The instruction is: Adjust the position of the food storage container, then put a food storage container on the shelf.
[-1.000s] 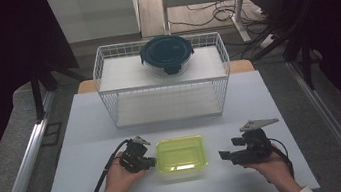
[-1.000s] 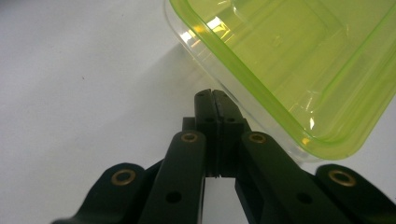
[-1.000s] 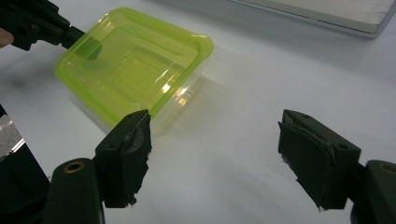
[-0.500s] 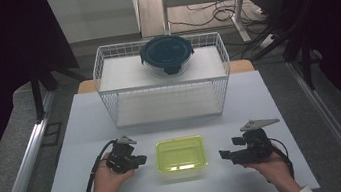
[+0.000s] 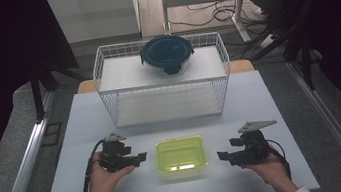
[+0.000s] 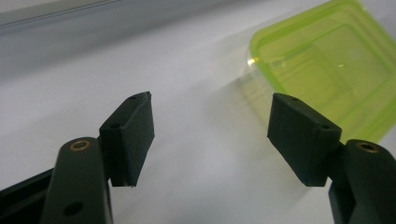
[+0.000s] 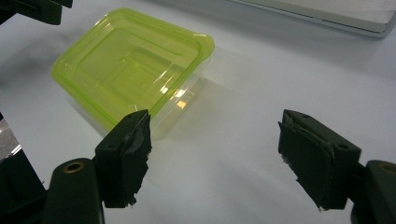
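Note:
A clear box with a lime-green lid (image 5: 181,156) sits on the white table (image 5: 260,98) near the front, between my two grippers. My left gripper (image 5: 139,157) is held a little to the box's left, pointing at it. Its jaws have just been opening and stand apart over bare table (image 6: 210,126), with the green-lidded box (image 6: 327,60) ahead to the right. My right gripper (image 5: 222,156) is to the right of the box and is open. Nothing lies between its worn pads (image 7: 215,144), and the box (image 7: 130,60) is ahead on the left.
A white wire basket (image 5: 163,79) stands at the back middle of the table. A round bowl with a dark teal lid (image 5: 166,52) rests on top of it. Bare table lies between the basket and the box. The left gripper's tip (image 7: 32,9) shows in the right gripper view.
My left gripper has drawn back to the left, away from the box's edge, and its jaws have gone from shut to open. The right gripper and the box have not moved.

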`<move>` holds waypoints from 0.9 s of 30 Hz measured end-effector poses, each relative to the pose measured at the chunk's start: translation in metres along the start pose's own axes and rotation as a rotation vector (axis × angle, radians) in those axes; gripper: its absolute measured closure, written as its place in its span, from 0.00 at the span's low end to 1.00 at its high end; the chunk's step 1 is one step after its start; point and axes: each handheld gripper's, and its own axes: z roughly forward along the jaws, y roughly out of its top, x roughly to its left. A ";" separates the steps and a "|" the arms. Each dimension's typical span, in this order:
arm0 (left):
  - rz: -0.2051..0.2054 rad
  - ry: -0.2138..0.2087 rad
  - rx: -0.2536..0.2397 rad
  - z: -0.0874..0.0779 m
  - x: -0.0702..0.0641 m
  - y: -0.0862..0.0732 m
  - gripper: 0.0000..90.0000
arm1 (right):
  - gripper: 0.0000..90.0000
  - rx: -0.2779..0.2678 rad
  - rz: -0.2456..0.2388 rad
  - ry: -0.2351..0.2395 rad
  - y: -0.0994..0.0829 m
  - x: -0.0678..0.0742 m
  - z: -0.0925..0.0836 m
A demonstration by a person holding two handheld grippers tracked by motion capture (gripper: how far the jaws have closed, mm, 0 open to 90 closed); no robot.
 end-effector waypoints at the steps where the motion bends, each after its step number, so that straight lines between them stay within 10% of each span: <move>1: -0.004 -0.007 -0.002 0.000 0.000 0.000 0.34 | 0.28 0.000 0.000 0.001 0.000 0.000 0.000; 13: -0.014 0.013 -0.004 -0.002 0.002 -0.002 0.29 | 0.28 0.008 -0.006 0.018 0.004 0.003 0.010; 27: -0.103 -0.156 -0.001 0.013 0.000 0.008 0.30 | 0.34 -0.001 0.143 0.102 0.005 0.009 0.019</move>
